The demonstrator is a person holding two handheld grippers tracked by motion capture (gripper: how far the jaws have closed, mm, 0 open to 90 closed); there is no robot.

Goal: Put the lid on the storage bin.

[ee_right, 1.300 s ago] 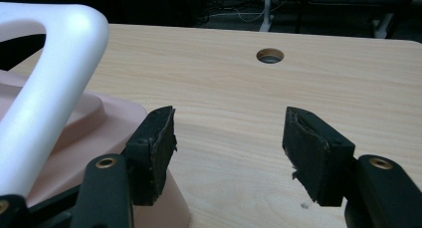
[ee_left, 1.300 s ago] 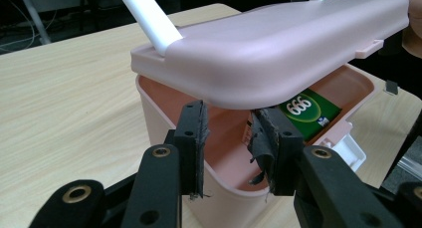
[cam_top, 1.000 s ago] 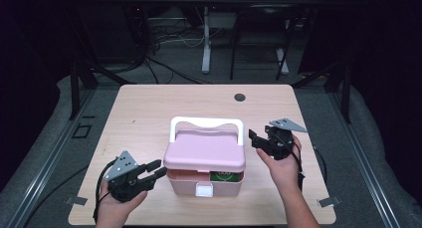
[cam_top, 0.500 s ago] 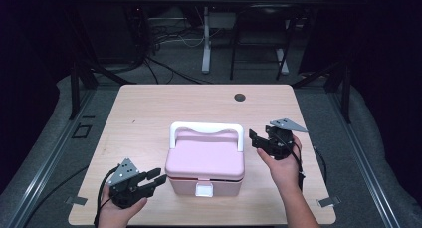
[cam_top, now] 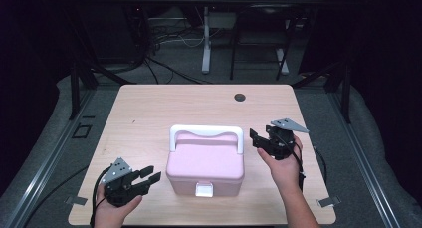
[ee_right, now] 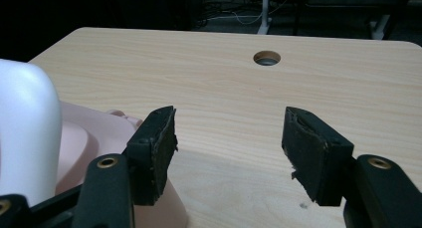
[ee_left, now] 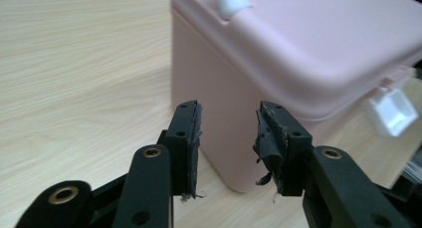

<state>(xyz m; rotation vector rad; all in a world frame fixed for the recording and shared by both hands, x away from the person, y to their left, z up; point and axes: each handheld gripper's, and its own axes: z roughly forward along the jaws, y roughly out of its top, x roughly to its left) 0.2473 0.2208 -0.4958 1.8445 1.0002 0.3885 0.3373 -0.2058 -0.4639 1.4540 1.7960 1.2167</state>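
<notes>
Pink lidded box point(cam_top: 205, 163), closed, white handle, upright, near table's front edge

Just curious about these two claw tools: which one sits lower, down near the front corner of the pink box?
The left gripper, beside the pink box's front-left corner, jaws open and empty. The right gripper is up by the white handle.

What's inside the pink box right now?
Not visible: the pink box has its lid down, with the white latch at the front and white handle on top. Contents are covered.
</notes>
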